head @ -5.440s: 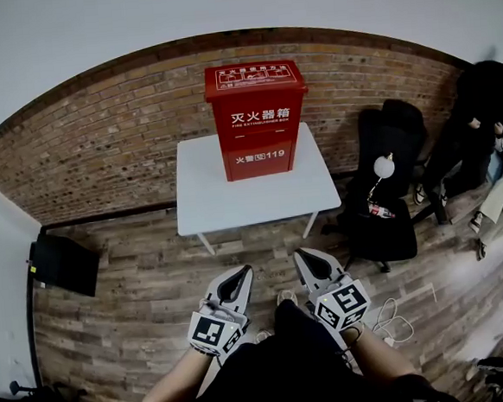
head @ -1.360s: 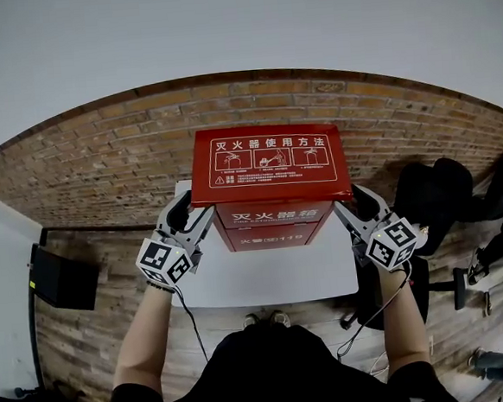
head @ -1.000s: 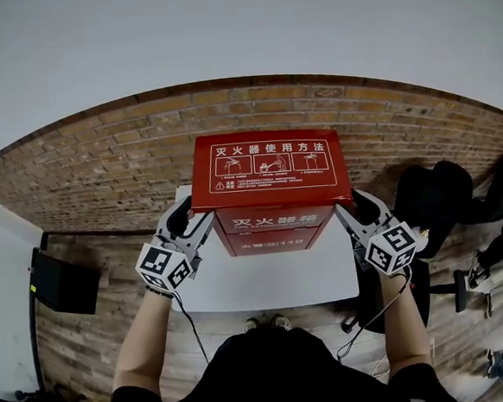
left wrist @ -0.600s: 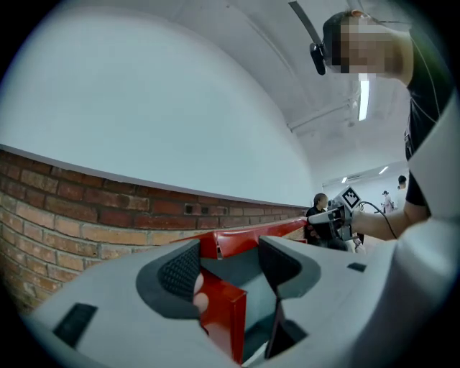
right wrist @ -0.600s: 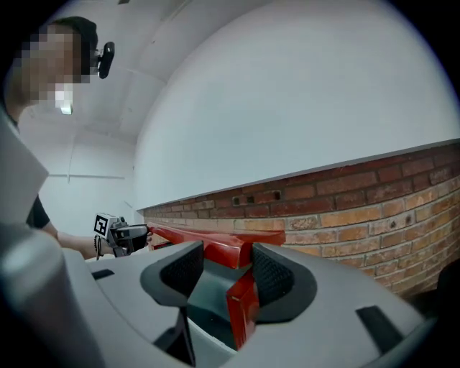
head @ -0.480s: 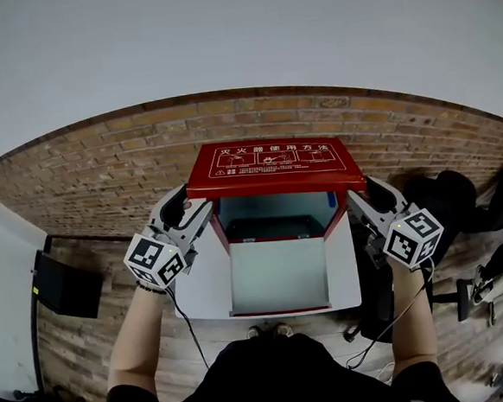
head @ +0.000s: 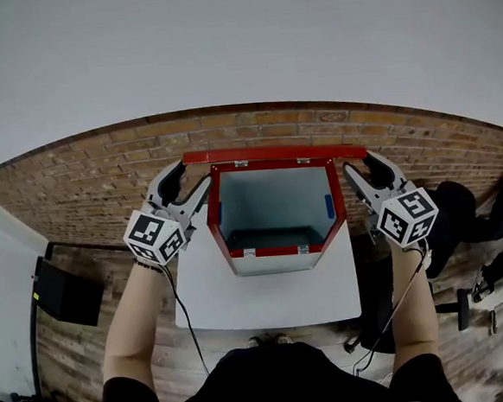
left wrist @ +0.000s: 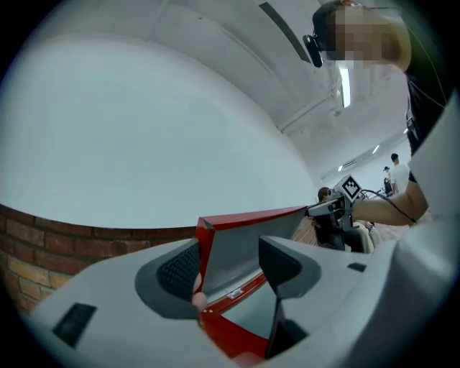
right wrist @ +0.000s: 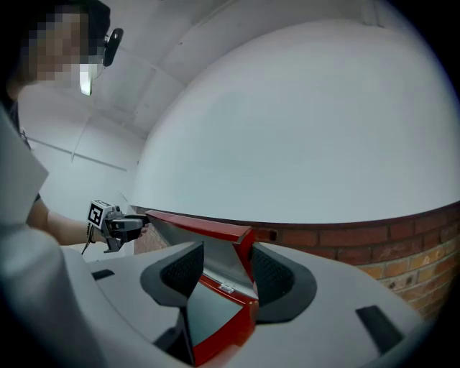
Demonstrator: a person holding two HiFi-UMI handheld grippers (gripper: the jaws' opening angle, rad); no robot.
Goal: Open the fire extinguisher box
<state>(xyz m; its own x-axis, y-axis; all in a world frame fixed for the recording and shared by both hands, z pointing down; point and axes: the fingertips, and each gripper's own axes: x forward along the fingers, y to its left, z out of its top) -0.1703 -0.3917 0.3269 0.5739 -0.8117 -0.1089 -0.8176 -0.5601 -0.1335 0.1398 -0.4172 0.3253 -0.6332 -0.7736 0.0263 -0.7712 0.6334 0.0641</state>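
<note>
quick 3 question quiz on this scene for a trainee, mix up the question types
1. True or false: the lid of the box is raised.
2. The box stands on: A a shelf, B a table, C a cart.
3. What lies between the fingers of the left gripper and of the right gripper?

Key: 1 true. 2 B. 3 the lid's side edges, one in each gripper.
</note>
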